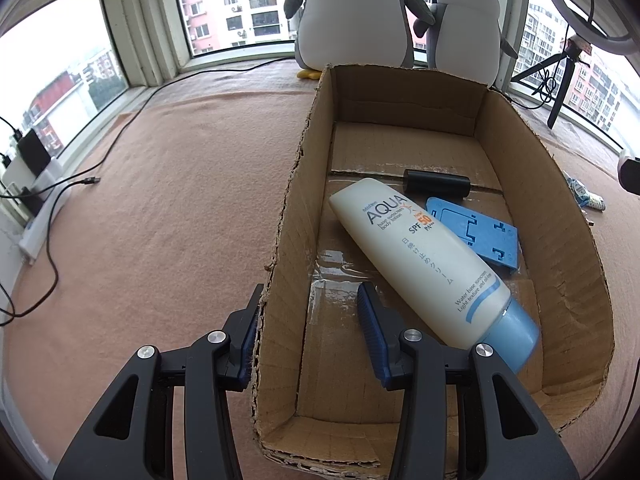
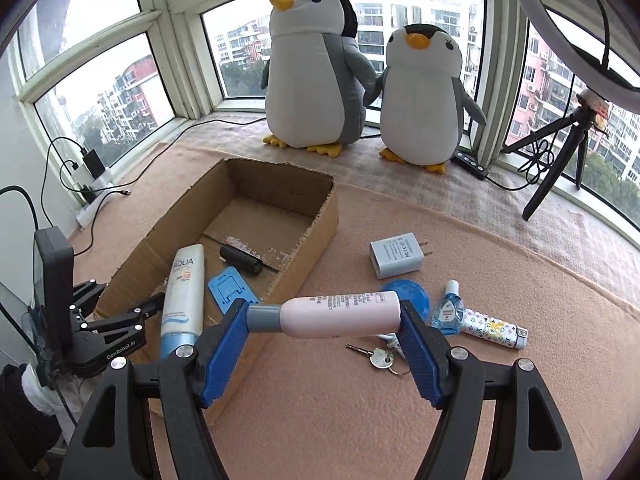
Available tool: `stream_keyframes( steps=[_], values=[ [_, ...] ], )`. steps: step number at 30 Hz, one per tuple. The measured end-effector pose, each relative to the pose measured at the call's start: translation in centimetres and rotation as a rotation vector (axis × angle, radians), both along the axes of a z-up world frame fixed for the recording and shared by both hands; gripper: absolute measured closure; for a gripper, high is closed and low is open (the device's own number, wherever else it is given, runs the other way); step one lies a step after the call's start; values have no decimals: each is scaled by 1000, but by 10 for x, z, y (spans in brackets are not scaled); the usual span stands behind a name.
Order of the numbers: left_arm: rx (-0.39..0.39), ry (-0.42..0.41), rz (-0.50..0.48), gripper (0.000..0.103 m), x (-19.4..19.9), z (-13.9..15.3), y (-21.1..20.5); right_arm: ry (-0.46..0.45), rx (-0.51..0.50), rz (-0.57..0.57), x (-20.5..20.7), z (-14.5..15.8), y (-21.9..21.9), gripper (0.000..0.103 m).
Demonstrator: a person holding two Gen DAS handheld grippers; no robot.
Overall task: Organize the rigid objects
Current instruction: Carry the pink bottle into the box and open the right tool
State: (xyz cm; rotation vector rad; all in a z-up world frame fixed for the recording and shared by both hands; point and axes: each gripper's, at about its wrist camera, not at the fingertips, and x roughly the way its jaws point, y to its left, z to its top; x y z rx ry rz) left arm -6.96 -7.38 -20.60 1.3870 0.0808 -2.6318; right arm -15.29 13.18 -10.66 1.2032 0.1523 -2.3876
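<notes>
Bay-window ledge carpet: roughly a third done, with sunscreen tube, blue stand and black cylinder boxed in the cardboard box, whose wall the left claw straddles agape, right claw clamps the pink bottle beside it, and charger, eye drops, keys wait.

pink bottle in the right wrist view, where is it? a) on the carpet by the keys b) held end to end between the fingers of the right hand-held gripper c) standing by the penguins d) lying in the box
b: the pink bottle lies crosswise in the right hand-held gripper, a blue finger on its grey cap and one on its base, above the carpet beside the box.
</notes>
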Motion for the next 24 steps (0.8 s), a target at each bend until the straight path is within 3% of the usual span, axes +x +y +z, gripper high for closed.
stream_keyframes(
  steps=[12,24],
  values=[
    [1,0,1,60,0,0,0,3,-11,53,-7,1,-75,33],
    [1,0,1,60,0,0,0,-14,6,65,-15,-11,-94,33]
  ],
)
